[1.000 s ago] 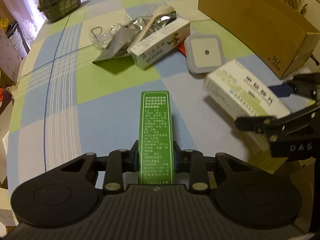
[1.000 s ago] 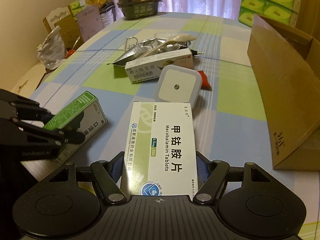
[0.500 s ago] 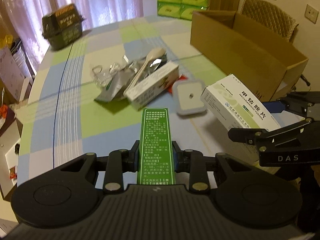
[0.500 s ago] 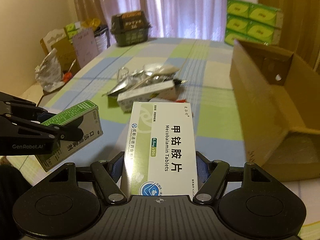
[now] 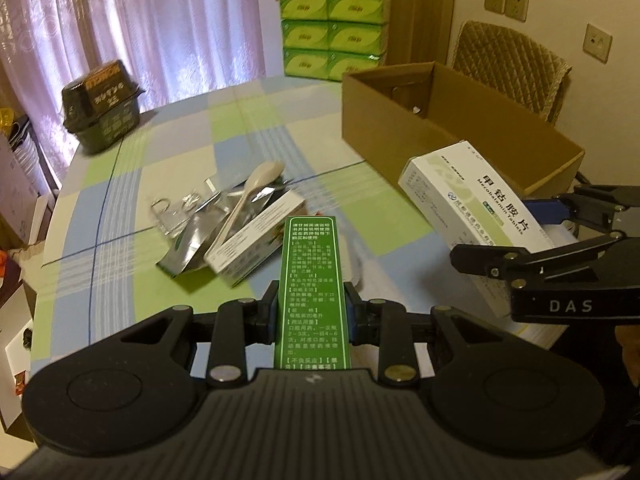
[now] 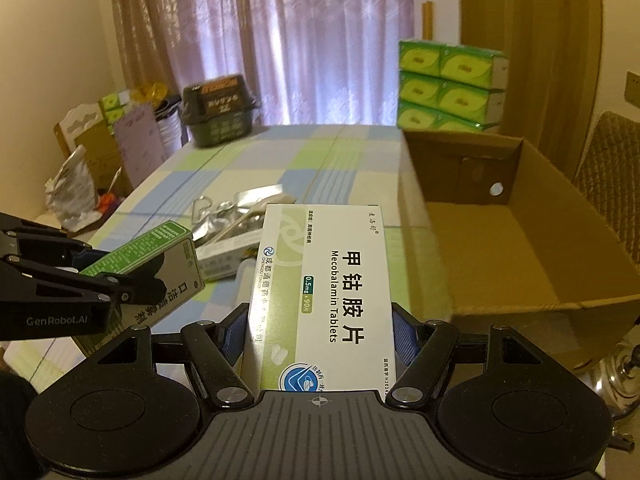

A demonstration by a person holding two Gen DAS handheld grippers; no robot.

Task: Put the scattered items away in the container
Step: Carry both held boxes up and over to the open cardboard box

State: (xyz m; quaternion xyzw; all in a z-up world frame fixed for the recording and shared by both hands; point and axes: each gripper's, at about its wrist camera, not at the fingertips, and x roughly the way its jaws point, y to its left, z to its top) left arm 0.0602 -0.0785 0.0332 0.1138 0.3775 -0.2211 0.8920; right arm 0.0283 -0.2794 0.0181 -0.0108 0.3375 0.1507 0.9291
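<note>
slim green carton (image 5: 313, 280), broad white carton (image 6: 324, 296), clamped

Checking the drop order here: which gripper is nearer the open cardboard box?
Right. The right gripper, shut on the white tablet box, is beside the cardboard box. The left gripper, holding the green box, is farther back over the table.

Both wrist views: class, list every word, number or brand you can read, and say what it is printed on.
"Mecobalamin Tablets", "甲钴胺片", "0.5mg x 90片": white and green cardboard medicine box held by the right gripper.
"DAS": right gripper body, seen in the left wrist view.
"GenRobot.AI": left gripper body, seen in the right wrist view.
Narrow green carton: fine print too small to read.
Dark package: blurred.
</note>
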